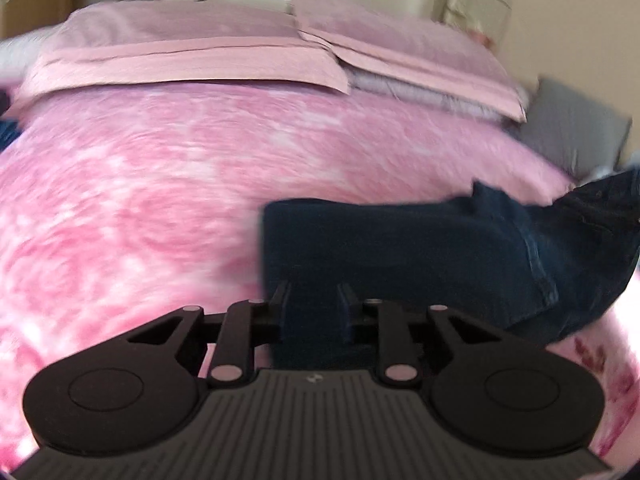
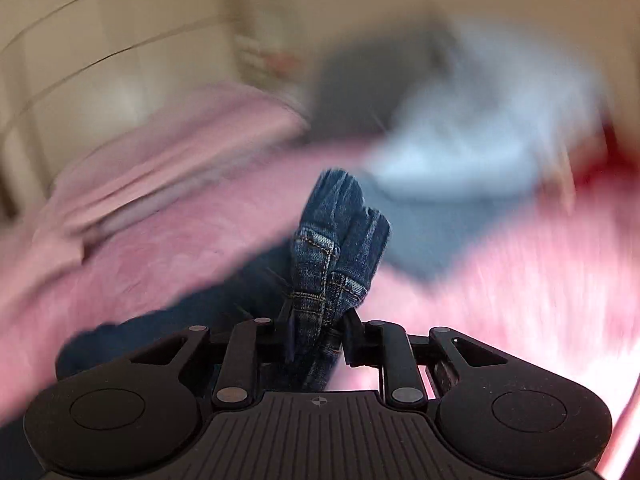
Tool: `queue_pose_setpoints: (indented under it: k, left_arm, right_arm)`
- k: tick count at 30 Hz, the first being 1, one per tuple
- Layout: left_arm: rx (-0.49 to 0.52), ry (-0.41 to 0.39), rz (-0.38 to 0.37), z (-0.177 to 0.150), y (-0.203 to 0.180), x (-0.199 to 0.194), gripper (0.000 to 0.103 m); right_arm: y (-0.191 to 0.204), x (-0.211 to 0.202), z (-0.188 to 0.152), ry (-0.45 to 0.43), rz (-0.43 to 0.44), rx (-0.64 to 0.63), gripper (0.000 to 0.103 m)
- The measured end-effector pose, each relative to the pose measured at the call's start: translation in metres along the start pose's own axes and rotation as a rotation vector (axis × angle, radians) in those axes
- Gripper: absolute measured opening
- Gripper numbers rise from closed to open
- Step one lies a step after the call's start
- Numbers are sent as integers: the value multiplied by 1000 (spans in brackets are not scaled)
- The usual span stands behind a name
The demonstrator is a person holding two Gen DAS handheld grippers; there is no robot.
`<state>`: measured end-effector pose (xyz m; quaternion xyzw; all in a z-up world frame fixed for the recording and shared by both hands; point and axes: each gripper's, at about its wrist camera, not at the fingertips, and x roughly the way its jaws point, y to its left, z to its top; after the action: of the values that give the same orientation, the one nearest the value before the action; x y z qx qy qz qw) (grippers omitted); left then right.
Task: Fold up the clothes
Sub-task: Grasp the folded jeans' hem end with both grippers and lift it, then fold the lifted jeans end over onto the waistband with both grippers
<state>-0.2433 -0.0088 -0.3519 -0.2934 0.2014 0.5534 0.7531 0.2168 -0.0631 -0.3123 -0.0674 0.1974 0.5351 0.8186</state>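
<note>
Our left gripper [image 1: 314, 300] is clenched on the jeans [image 1: 420, 248]: dark denim fills the narrow gap between its fingers [image 1: 282, 300], and the cloth spreads away from them over the pink bedspread [image 1: 140, 200], running toward the right edge of the left view, where one end lifts off the bed. Our right gripper [image 2: 318, 324] is also clamped on the jeans [image 2: 332, 236]; a bunched, stitched hem or band stands up between its fingers [image 2: 352, 332] and rises above them, while the rest of the denim trails down to the left over the bedspread [image 2: 180, 248]. So we hold the jeans at two places, partly lying on the bed and partly raised. At the head of the bed two pink pillows [image 1: 184, 60] lie side by side, the right one overlapping the left. A grey cushion [image 1: 576, 128] sits at the bed's right side. The right view is heavily blurred; beyond the jeans we make out a pale blue heap [image 2: 472, 140], but we cannot tell what it is
</note>
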Motion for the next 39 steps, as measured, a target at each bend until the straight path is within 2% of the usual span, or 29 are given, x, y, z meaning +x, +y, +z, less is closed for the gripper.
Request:
queue_pose_setpoints:
  k: [1, 4, 7, 9, 11, 12, 13, 15, 16, 18, 21, 23, 26, 27, 29, 31, 33, 35, 36, 39]
  left_arm:
    - [-36, -8, -6, -1, 11, -6, 20]
    - [-131, -16, -22, -9, 38, -19, 18]
    - [-201, -1, -27, -22, 57, -27, 17]
    - [-247, 9, -30, -31, 70, -33, 16]
    - [-293, 19, -33, -40, 83, -38, 16]
    - [-316, 24, -35, -44, 89, -41, 16]
    - [-340, 29, -36, -49, 95, -43, 16]
    - [-368, 33, -40, -54, 101, -48, 16]
    - [-372, 32, -43, -55, 101, -50, 16]
    - [-381, 30, -48, -56, 101, -53, 16]
    - [-398, 23, -87, -53, 95, -57, 16]
    - [-422, 18, -148, -49, 92, -56, 17]
    - [-489, 27, -265, -42, 89, -48, 28]
    - [-521, 40, -304, -39, 90, -43, 29]
    - [-577, 56, -366, -36, 90, -33, 31]
    - [-614, 72, -387, -34, 90, -23, 32]
    - [-626, 79, -389, -32, 88, -15, 32]
    - [-633, 90, -384, -31, 86, -9, 32]
    - [-637, 94, -384, -32, 85, -7, 32]
    - [-652, 100, -383, -32, 83, 1, 33]
  right_arm:
    - [26, -10, 6, -59, 10, -114, 21]
    - [106, -48, -2, -222, 153, -434, 21]
    - [172, -87, -40, -333, 327, -716, 21]
    - [207, -104, -78, -320, 454, -887, 23]
    - [237, -110, -123, -257, 542, -1075, 27]
    - [248, -108, -145, -194, 563, -1163, 41]
    - [255, -105, -163, -133, 575, -1227, 44]
    - [254, -111, -182, -162, 543, -1255, 47]
    - [252, -115, -183, -186, 522, -1248, 54]
    - [243, -120, -169, -165, 524, -1155, 61]
    - [222, -125, -146, -142, 495, -1026, 62]
    - [203, -123, -133, -110, 453, -934, 62]
    - [175, -116, -116, -25, 382, -751, 62]
    - [165, -114, -110, 7, 357, -685, 62]
    - [140, -105, -95, 96, 328, -475, 62]
    - [114, -91, -78, 192, 302, -223, 61]
    - [83, -70, -65, 302, 316, 69, 61]
    - [64, -57, -61, 379, 338, 279, 59]
    - [57, -53, -59, 403, 359, 357, 55]
    - [56, -55, -57, 422, 425, 473, 55]
